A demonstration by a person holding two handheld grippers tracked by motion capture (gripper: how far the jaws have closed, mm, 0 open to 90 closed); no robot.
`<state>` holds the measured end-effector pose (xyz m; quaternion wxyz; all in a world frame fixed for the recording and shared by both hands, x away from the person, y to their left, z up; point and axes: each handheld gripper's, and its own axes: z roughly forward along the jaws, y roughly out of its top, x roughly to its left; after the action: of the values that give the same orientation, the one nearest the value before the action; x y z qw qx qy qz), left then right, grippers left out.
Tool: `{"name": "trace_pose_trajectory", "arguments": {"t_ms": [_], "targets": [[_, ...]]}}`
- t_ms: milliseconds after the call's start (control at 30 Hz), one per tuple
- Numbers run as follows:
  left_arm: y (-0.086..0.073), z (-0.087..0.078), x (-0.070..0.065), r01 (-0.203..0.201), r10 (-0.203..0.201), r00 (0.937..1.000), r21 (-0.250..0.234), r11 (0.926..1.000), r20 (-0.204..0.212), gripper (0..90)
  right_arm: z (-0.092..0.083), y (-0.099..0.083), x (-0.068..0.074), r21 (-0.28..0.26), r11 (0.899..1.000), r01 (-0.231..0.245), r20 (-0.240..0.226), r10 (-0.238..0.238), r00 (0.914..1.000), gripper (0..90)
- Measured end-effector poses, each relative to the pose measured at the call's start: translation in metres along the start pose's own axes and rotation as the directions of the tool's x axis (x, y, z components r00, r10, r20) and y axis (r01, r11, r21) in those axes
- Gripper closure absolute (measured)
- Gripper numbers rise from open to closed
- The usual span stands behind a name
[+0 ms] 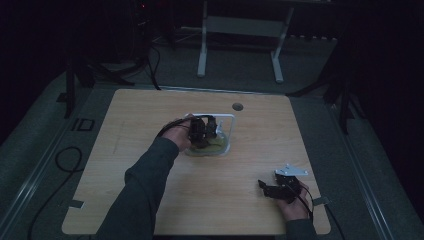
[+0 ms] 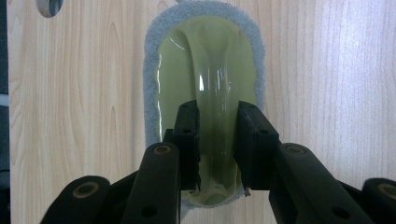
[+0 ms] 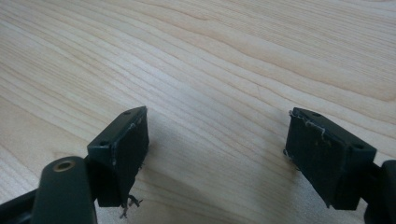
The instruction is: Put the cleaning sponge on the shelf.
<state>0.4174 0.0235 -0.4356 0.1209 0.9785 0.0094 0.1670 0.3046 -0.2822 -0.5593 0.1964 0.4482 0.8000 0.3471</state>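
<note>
A scrubbing pad [image 2: 205, 56] with a glossy yellow-green top, a raised handle ridge and a grey fuzzy rim lies flat on the wooden table [image 1: 150, 175]. My left gripper [image 2: 218, 116] is shut on that ridge, one jaw pressed against each side. In the high view the left gripper [image 1: 202, 131] sits over the pad [image 1: 217, 146] at the table's middle. My right gripper [image 1: 267, 189] rests low near the front right corner. In the right gripper view it [image 3: 217, 135] is open, with bare wood between its jaws.
A thin white rectangular frame [image 1: 233, 125] outlines the spot around the pad. A round cable hole [image 1: 238, 106] lies behind it, the same hole [image 2: 46, 4] also showing in the left gripper view. White stand legs [image 1: 202, 60] are on the dark floor beyond the table.
</note>
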Motion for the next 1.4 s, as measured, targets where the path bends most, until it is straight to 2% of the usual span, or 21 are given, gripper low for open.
{"name": "trace_pose_trajectory", "arguments": {"t_ms": [533, 633, 1200, 1400], "targets": [[0.001, 0.012, 0.001, -0.019, 0.019, 0.9998, 0.041, 0.999, -0.011, 71.2, 0.0, 0.0, 0.0, 0.0, 1.0, 0.0, 0.0, 0.0, 1.0, 20.9], [0.002, 0.014, 0.001, -0.019, 0.02, 0.9994, 0.054, 0.9984, -0.027, 71.0, 0.0, 0.0, 0.0, 0.0, 1.0, 0.001, 0.0, -0.001, 1.0, 20.9], [0.004, 0.022, 0.001, -0.023, 0.026, 0.9979, 0.054, 0.9983, -0.06, 70.0, 0.0, 0.0, 0.0, 0.0, 1.0, 0.001, 0.0, -0.001, 1.0, 20.9], [0.006, 0.023, 0.0, -0.042, 0.046, 0.9963, 0.058, 0.9974, -0.073, 70.1, 0.0, 0.0, 0.0, 0.0, 1.0, 0.001, 0.0, -0.001, 1.0, 20.9]]}}
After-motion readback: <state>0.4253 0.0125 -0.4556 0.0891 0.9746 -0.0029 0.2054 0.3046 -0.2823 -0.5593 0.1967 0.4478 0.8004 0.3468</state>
